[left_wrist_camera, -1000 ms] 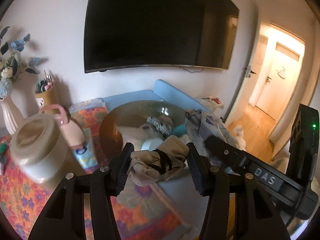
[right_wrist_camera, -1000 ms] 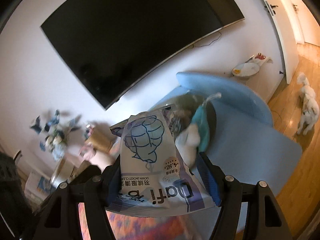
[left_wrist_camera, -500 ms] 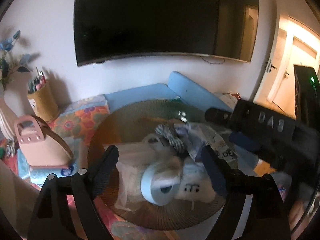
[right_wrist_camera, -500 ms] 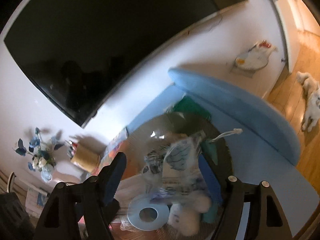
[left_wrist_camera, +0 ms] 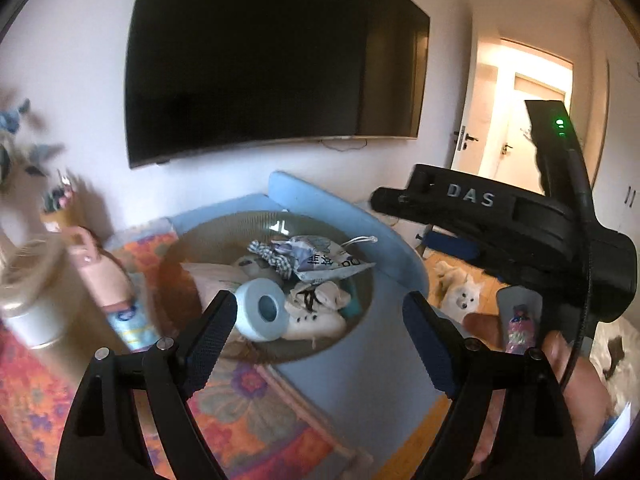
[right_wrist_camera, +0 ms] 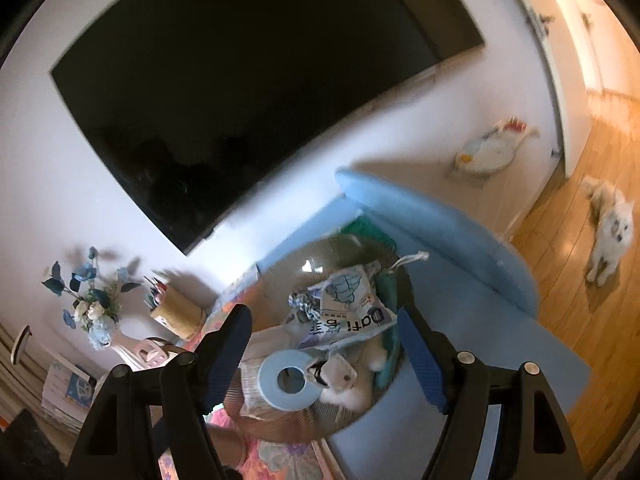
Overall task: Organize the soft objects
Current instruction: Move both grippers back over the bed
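A: Where is the light coming from?
B: Mostly from the open, warm-lit doorway at the right of the left wrist view; it is blown out to pale yellow. The orange wooden floor carries a soft sheen in the right wrist view.
A: Shadows?
B: The blue artificial flowers in a white vase cast a smeared grey shadow on the white wall. The large black wall-mounted screen stays dark and nearly featureless.
A: Sharpness?
B: The left edge of the left wrist view is motion-blurred, and straight lines bow towards the black fisheye corners.
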Motion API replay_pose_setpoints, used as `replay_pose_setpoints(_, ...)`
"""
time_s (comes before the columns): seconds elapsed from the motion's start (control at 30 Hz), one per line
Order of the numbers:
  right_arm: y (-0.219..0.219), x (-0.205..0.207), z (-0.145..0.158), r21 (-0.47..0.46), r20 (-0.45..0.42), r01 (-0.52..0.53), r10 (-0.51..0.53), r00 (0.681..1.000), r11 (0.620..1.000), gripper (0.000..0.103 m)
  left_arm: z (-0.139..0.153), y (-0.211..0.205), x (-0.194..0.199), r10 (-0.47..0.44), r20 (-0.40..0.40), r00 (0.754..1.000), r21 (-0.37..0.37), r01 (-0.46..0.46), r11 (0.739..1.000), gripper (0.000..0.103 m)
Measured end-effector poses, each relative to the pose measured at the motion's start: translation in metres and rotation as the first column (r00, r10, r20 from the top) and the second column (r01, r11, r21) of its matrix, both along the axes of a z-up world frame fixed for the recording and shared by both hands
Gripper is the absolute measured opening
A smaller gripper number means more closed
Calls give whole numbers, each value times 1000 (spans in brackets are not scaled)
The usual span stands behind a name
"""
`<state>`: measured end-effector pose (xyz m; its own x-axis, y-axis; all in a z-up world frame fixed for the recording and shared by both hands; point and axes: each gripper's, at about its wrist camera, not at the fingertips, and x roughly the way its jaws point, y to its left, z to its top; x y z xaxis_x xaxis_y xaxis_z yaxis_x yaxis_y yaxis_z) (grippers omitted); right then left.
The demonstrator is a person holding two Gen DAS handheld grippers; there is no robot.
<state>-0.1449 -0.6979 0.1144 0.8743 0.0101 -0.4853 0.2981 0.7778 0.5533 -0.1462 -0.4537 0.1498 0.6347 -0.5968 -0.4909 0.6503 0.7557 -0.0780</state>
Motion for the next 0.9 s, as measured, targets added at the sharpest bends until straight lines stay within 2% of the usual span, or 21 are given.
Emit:
replay_pose_setpoints(0.07, 11, -24, 15, -60, 30, 41, -40, 999, 997, 84, 10, 13, -11, 21, 19, 1000, 1, -21, 1000, 84)
replay_pose_setpoints(0.13, 20, -44, 29, -97, 70, 59, -53, 996, 994, 88, 22, 31, -21, 36, 46, 998, 1, -36, 999, 84)
replay_pose_setpoints(0.3, 49, -79, 50, -138, 126, 36, -18, 992, 990, 88, 47, 92, -39, 114, 92, 989, 11, -116, 993, 84)
replay_pose_setpoints(0.47, 88, -110, 47, -153, 193, 8, 22, 981, 988, 89, 62, 168, -36, 145, 109, 983, 67, -153, 986, 85)
replay_pose_setpoints(0.53, 106, -112, 44, -168, 198, -41, 74, 977, 985, 89, 71, 205, -33, 230, 161, 960, 72, -244, 967, 85)
replay_pose_setpoints(0.67, 151, -108, 47, -227, 204, -130, 178, 963, 965, 89, 92, 277, -27, 426, 228, 875, 51, -448, 893, 86)
replay_pose_setpoints(0.7, 166, -107, 49, -244, 218, -158, 213, 952, 957, 89, 97, 295, -26, 466, 232, 854, 40, -487, 872, 95)
replay_pose_setpoints(0.77, 204, -98, 54, -286, 243, -251, 324, 915, 925, 89, 102, 326, -24, 531, 233, 815, 22, -550, 835, 103)
replay_pose_setpoints(0.83, 240, -88, 55, -335, 236, -316, 404, 884, 888, 89, 100, 355, -22, 584, 227, 779, 3, -600, 800, 103)
replay_pose_setpoints(0.9, 277, -74, 52, -369, 200, -376, 468, 861, 850, 90, 86, 379, -13, 623, 194, 758, 2, -635, 772, 103)
